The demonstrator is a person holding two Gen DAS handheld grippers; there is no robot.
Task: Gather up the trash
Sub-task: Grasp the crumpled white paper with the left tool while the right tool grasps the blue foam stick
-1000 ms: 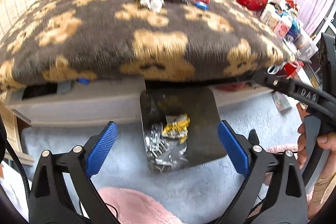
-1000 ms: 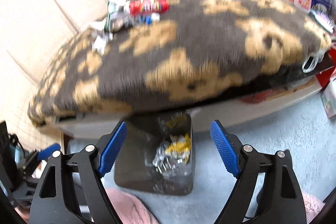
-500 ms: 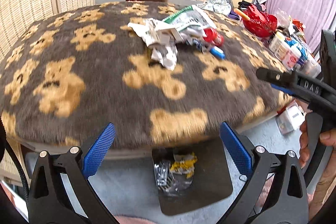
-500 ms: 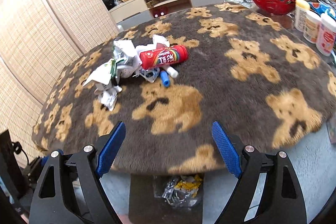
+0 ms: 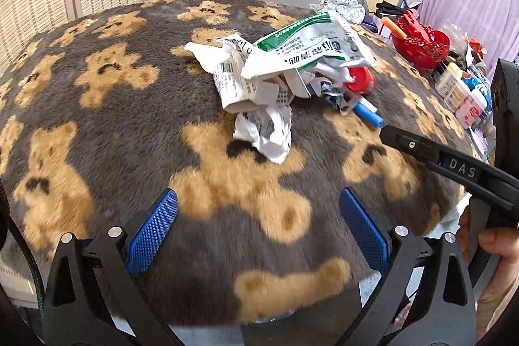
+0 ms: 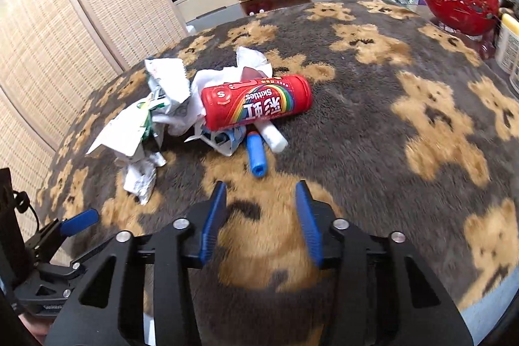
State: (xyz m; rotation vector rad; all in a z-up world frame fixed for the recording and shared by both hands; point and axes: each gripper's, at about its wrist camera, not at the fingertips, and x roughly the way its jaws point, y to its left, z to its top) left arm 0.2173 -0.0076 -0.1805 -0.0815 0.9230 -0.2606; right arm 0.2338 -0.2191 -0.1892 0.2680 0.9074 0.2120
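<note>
The right gripper (image 6: 261,218) has just been closing — its blue pads (image 6: 212,224) now stand partway apart with nothing between them, over the near part of the bear-print blanket (image 6: 373,106); just beyond its tips lies a blue foam tube (image 6: 256,153), touching a white tube (image 6: 274,137) to its right; behind both lies a red Skittles canister (image 6: 256,102) on its side, resting against crumpled white wrappers (image 6: 146,125) to the left; the left gripper (image 5: 258,231) stands wide, its pads (image 5: 152,231) spread and empty above the blanket's near edge; farther off the same pile sits mid-blanket, topped by a green-and-white packet (image 5: 311,44); at far right a red basket (image 5: 421,44) stands on the blanket's edge — beside it, bottles (image 5: 460,93); a hand (image 5: 489,252) grips the right tool's handle.
</note>
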